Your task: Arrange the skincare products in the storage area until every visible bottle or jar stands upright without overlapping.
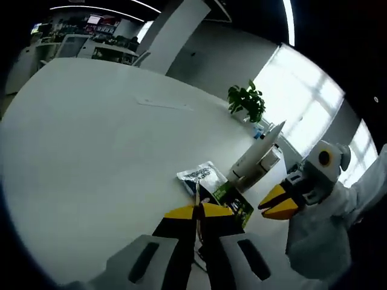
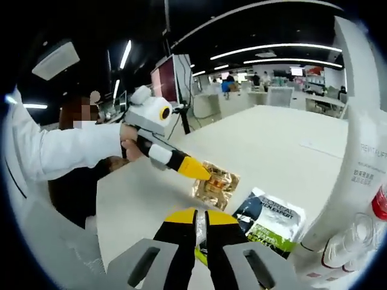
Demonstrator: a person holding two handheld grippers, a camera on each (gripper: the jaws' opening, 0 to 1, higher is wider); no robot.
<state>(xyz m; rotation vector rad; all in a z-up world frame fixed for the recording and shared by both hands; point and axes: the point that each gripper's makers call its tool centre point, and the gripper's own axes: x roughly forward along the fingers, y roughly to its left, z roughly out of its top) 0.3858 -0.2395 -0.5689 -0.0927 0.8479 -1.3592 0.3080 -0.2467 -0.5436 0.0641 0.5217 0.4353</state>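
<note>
in the left gripper view the left gripper (image 1: 197,211) has its yellow-tipped jaws pressed together with nothing between them, just short of the green and white sachet (image 1: 208,181) lying flat on the white table (image 1: 91,151). beside the sachet, the right gripper (image 1: 279,203) comes in with its jaws together too. just past the sachet stand white tubes (image 1: 259,154), leaning; beyond them sits a potted plant (image 1: 247,101). in the right gripper view a gold sachet (image 2: 216,180) lies touching the green one.

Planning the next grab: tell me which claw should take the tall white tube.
Right. Its claw sits just beside the tube's base, while the left claw is over at the gold packet.
</note>
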